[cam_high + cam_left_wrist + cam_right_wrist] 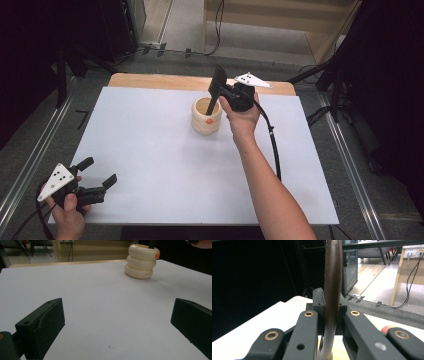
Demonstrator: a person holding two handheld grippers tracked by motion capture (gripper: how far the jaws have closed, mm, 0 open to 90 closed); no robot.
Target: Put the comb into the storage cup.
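right gripper [218, 92] – pinching dark utensil [215, 90] in cream holder [206, 116] | left gripper [97, 172] – spread | small print on holder unreadable

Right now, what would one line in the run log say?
right gripper: shut on dark spatula, handle end dipping into cream holder | left gripper: open, holds nothing, near table corner

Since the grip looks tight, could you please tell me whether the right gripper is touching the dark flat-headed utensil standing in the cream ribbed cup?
Touching. In the right gripper view, the right gripper has its jaws pressed against both sides of the dark utensil.
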